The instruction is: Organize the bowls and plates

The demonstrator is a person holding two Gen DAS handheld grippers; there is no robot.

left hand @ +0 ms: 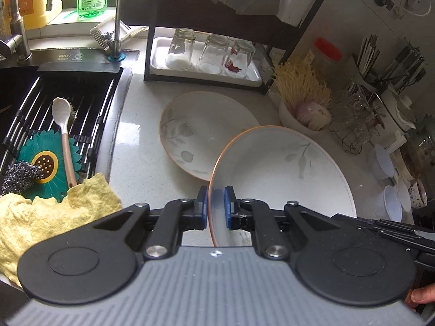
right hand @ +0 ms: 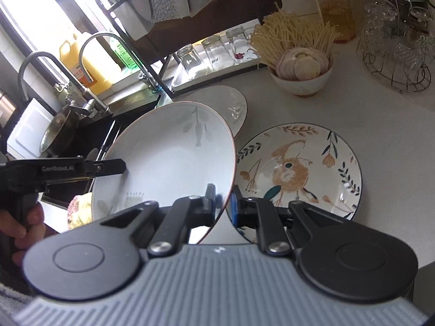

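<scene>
A white deep plate with a brown rim and grey leaf print [left hand: 282, 168] is held tilted above the counter; it also shows in the right wrist view [right hand: 168, 157]. My left gripper [left hand: 216, 206] is shut on its left rim, and my right gripper [right hand: 223, 203] is shut on its right rim. The left gripper also shows in the right wrist view [right hand: 108, 167]. A matching white plate [left hand: 201, 130] lies flat on the counter behind it, also in the right wrist view [right hand: 233, 106]. A bird-patterned plate [right hand: 301, 168] lies flat to the right.
A black dish rack with a tray holding three upturned glasses [left hand: 209, 54] stands behind. A bowl of noodles and onion [right hand: 299, 65], a red-lidded jar [right hand: 334, 8] and a wire glass holder [right hand: 397, 46] stand at the right. The sink with drain rack [left hand: 54, 114] and yellow cloth [left hand: 49, 212] is at the left.
</scene>
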